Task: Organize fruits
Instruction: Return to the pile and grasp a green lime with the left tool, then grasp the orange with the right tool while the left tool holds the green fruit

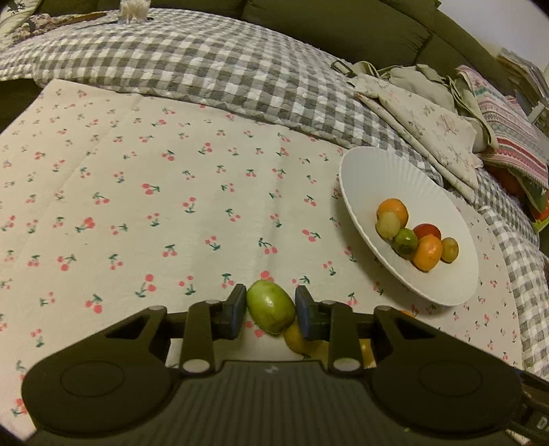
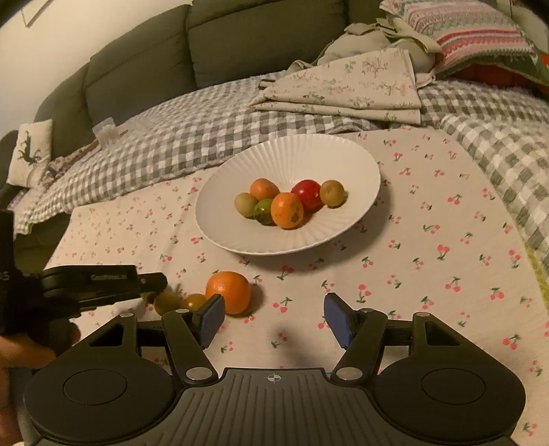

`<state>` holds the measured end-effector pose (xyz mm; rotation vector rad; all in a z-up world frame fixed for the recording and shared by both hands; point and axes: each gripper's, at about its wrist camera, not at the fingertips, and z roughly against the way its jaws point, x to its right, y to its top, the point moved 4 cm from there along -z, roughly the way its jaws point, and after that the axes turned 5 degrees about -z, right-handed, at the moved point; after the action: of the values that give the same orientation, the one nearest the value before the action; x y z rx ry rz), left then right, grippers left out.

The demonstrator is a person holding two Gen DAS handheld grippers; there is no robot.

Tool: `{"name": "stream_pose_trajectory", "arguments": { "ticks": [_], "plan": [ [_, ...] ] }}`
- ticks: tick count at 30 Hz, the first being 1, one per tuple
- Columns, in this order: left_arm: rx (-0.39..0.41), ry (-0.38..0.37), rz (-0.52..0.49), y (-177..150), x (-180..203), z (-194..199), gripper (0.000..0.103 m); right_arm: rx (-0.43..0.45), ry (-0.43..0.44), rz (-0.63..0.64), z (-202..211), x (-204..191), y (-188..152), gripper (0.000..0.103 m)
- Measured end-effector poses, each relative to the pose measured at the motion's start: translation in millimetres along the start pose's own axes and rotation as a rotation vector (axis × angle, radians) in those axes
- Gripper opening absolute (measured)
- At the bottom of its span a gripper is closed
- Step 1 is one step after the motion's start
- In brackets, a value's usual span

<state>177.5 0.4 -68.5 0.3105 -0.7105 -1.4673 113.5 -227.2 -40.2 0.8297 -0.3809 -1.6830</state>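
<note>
My left gripper (image 1: 271, 310) is shut on a green fruit (image 1: 270, 310), held between its blue pads just above the cherry-print cloth. A yellow fruit (image 1: 298, 341) lies right below it. A white ribbed plate (image 1: 374, 178) at the right holds several fruits, orange, green and red. In the right wrist view my right gripper (image 2: 274, 319) is open and empty over the cloth. An orange (image 2: 229, 291) lies beside its left pad. Two small yellow-green fruits (image 2: 178, 302) lie left of the orange, by the left gripper (image 2: 151, 286). The plate (image 2: 240, 236) sits beyond.
A grey checked blanket (image 1: 206, 68) covers the sofa behind the cloth. Folded floral cloths (image 2: 346, 89) and a striped cushion (image 2: 470, 31) lie behind the plate. The dark sofa back (image 2: 144, 61) rises at the rear.
</note>
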Motion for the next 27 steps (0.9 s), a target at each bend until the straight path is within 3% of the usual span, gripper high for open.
{"name": "stream_pose_trajectory", "arguments": {
  "ticks": [13,19,20,22,27],
  "plan": [
    [0.001,0.004,0.044,3.1,-6.1,15.8,0.029,-0.043,0.152,-0.16,-41.6,-12.3,0.7,0.065],
    [-0.007,0.004,0.053,2.4,-7.2,14.8,0.029,-0.037,0.105,-0.16,-59.7,-13.4,1.6,0.064],
    [-0.006,0.005,0.054,2.6,-7.4,15.0,0.029,-0.04,0.104,-0.162,-62.4,-13.2,1.1,0.062],
    [-0.005,0.004,0.055,2.7,-7.2,15.6,0.029,-0.048,0.106,-0.147,-64.8,-14.9,-0.2,0.039],
    [0.002,-0.008,0.054,3.2,-4.6,20.3,0.029,-0.024,0.089,-0.125,-52.2,-18.5,3.8,0.039]
  ]
}}
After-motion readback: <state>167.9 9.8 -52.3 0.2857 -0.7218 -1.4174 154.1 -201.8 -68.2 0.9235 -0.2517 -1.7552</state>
